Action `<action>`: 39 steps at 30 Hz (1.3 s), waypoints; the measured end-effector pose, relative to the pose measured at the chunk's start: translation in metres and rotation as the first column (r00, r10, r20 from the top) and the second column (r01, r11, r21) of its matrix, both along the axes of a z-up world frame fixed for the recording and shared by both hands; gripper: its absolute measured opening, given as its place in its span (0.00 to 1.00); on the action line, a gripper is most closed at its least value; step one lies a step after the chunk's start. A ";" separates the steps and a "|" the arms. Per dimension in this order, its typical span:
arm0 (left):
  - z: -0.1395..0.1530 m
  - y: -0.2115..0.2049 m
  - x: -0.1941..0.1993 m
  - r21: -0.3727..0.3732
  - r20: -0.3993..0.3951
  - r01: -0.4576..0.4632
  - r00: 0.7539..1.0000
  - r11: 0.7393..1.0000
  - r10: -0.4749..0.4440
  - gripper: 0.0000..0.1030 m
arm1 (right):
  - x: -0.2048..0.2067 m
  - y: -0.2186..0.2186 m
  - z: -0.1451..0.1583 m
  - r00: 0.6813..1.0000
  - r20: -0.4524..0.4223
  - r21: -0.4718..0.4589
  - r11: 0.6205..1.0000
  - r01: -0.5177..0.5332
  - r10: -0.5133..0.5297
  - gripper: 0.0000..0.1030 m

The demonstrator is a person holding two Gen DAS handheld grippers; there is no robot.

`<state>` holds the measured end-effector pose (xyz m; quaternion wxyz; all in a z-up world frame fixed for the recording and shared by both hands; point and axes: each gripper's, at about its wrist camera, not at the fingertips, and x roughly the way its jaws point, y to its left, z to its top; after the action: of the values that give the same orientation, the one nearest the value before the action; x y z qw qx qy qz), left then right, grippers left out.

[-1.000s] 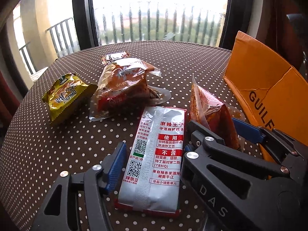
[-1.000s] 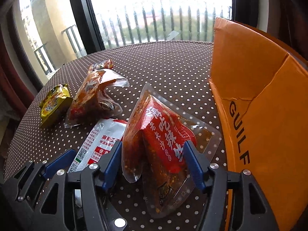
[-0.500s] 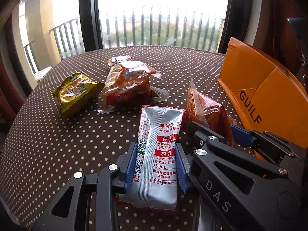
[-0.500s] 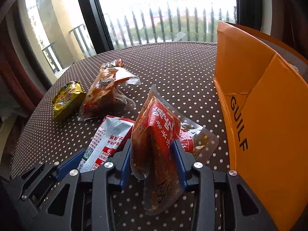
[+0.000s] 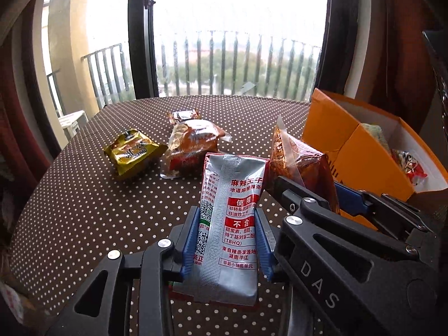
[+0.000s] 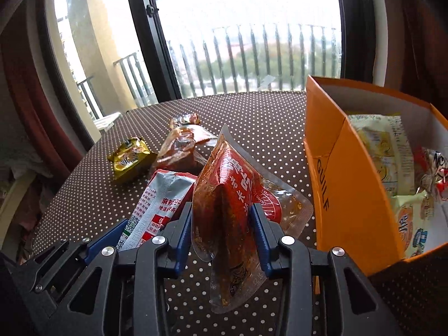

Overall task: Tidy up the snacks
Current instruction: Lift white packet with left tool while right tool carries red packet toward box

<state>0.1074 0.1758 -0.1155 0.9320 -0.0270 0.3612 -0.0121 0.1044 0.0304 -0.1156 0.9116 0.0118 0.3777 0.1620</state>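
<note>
Now squeezed tight: left gripper on the silver packet, right gripper on the red packet. Wide open a moment ago. Both lifted off the bench, beside the orange box. Next, probably into it.

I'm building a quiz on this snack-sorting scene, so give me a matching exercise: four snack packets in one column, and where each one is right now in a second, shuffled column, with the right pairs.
Things:
1. silver packet
2. red clear pouch
3. yellow packet
4. pale yellow packet

Places:
A. lying on the dotted tablecloth, untouched
B. pinched in the jaws of the left gripper
C. inside the orange box
D. pinched in the jaws of the right gripper

Pairs: 1-B, 2-D, 3-A, 4-C
</note>
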 end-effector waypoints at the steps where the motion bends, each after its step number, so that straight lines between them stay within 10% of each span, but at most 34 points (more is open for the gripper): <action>1: 0.003 0.000 -0.002 0.000 0.006 -0.001 1.000 1.000 0.001 0.36 | -0.001 0.000 0.004 1.000 0.004 0.001 1.000 -0.001 0.001 0.42; 39: 0.084 -0.064 0.030 0.025 0.207 0.122 0.970 0.992 -0.125 0.36 | 0.020 -0.047 0.084 0.973 0.207 0.059 0.994 0.097 -0.107 0.42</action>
<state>0.1371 0.1118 -0.0314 0.9623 0.0028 0.2628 -0.0704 0.1246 -0.0161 -0.0315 0.9528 0.0362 0.2744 0.1246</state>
